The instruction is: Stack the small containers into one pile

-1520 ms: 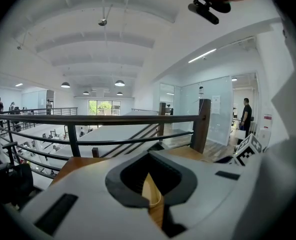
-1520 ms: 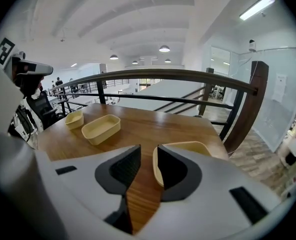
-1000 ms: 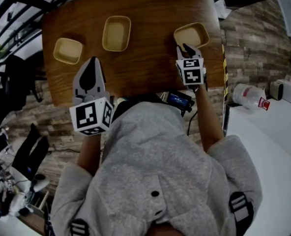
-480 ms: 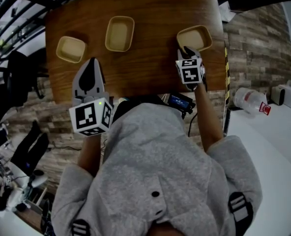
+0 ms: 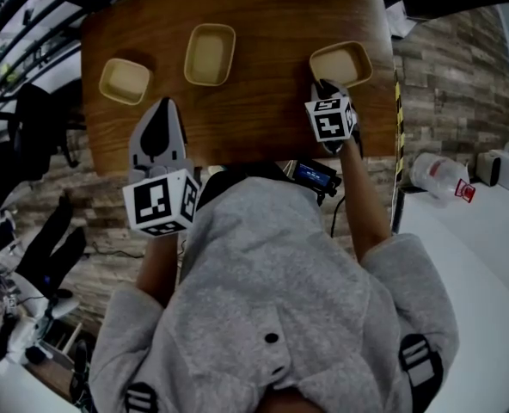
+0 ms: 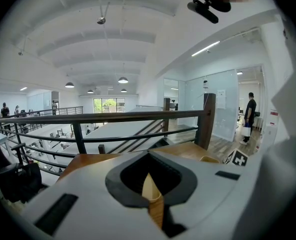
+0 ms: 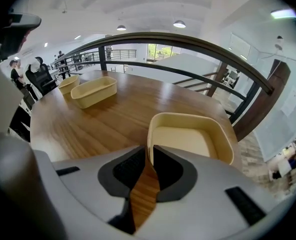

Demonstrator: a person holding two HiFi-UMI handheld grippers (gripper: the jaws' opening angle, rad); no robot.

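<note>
Fingers (image 7: 168,169) of the right gripper (image 7: 149,149) are closed on the near rim of the right container (image 7: 183,139), with the thin cream wall pinched between their tips. That container sits on the table (image 7: 118,119) near its right edge, upright and empty. The head view shows the right gripper reaching over the table's near edge, tips at the container's near side.

Fingers (image 6: 130,179) of the left gripper (image 6: 149,175) are together, leaving only a thin slit that shows a sliver of cream and wood; nothing is clamped. In the head view this gripper hangs over the near left part of the table, pointing toward the space between the other 2 containers and touching neither.

All 3 containers stand apart in a loose row. The middle container (image 5: 210,54) lies farther back, well apart from the right one. The left container (image 5: 124,81) sits near the table's left edge. None is stacked.

A person's grey top (image 5: 272,299) fills the lower head view. A railing (image 6: 113,116) runs behind the table.
</note>
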